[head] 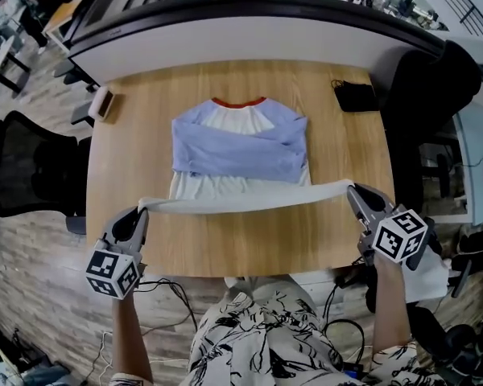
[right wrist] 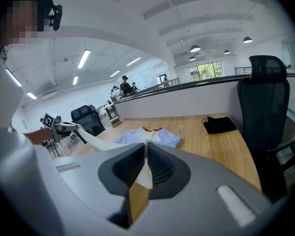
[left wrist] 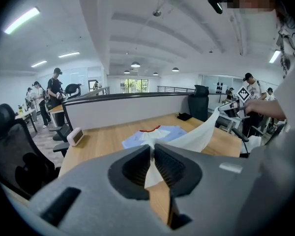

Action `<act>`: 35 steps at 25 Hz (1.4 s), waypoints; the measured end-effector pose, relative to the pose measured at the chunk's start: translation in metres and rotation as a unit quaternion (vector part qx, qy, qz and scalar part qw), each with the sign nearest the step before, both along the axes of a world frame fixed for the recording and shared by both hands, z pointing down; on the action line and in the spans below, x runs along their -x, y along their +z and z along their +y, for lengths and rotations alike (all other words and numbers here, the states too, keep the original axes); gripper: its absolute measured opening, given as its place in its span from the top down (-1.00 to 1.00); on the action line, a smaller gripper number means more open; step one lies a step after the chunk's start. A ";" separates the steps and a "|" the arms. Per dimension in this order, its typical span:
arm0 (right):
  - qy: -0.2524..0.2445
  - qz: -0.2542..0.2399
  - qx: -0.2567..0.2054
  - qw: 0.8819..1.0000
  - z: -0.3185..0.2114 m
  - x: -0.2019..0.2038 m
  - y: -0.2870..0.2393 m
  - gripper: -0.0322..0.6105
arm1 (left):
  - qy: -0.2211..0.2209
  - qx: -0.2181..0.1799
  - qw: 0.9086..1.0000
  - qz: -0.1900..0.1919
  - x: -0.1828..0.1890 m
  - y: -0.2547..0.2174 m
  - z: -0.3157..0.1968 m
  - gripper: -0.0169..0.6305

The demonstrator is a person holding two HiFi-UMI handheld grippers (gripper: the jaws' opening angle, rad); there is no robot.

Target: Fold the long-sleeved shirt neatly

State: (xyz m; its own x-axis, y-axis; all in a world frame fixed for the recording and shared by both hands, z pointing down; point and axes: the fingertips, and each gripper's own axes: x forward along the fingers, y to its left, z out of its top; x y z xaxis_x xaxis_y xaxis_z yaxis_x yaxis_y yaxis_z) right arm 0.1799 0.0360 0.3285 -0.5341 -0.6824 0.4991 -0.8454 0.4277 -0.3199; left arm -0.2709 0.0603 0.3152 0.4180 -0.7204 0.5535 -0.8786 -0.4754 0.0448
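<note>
A long-sleeved shirt (head: 237,147) with a cream body, blue sleeves and a red collar lies on the wooden table (head: 145,135), its sleeves folded across the chest. Its bottom hem (head: 241,199) is lifted off the table and stretched in a taut band between both grippers. My left gripper (head: 142,207) is shut on the hem's left corner, and my right gripper (head: 351,188) is shut on the right corner. In the left gripper view cream cloth (left wrist: 196,136) runs out from between the shut jaws. In the right gripper view a strip of the same cloth (right wrist: 145,173) is pinched too.
A black pouch (head: 356,96) lies at the table's far right corner and a small white device (head: 103,103) at its far left edge. A curved partition (head: 249,30) runs behind the table. Black office chairs stand to the left (head: 24,171) and right (head: 431,87).
</note>
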 end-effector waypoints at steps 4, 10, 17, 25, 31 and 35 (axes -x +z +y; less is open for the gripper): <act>-0.021 -0.013 0.005 1.000 -0.035 0.003 -0.010 0.80 | -0.008 0.009 1.000 -0.005 0.002 -0.005 -0.032 0.84; -0.033 -0.023 0.014 0.999 -0.094 0.001 -0.014 0.80 | 0.004 0.022 0.999 -0.026 0.002 -0.005 -0.083 0.84; -0.025 -0.004 0.020 0.999 -0.153 0.010 -0.005 0.80 | 0.033 0.051 0.998 -0.019 0.014 0.010 -0.154 0.84; -0.006 0.023 0.062 0.998 -0.213 0.011 0.036 0.80 | 0.074 0.097 0.992 -0.006 0.013 0.059 -0.232 0.84; -0.007 0.038 0.096 0.995 -0.256 0.010 0.077 0.80 | 0.075 0.142 0.987 0.022 0.013 0.101 -0.276 0.84; -0.012 0.044 0.129 0.991 -0.283 0.011 0.118 0.80 | 0.081 0.179 0.980 0.018 0.014 0.140 -0.298 0.84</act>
State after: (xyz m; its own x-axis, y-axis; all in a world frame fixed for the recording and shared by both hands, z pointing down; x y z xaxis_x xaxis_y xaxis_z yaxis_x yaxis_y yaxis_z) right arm 0.1688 -0.2472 0.4461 -0.4948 -0.5137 0.7009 -0.8657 0.3619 -0.3459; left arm -0.2853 -0.2381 0.4552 0.5349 -0.4052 0.7414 -0.7874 -0.5572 0.2636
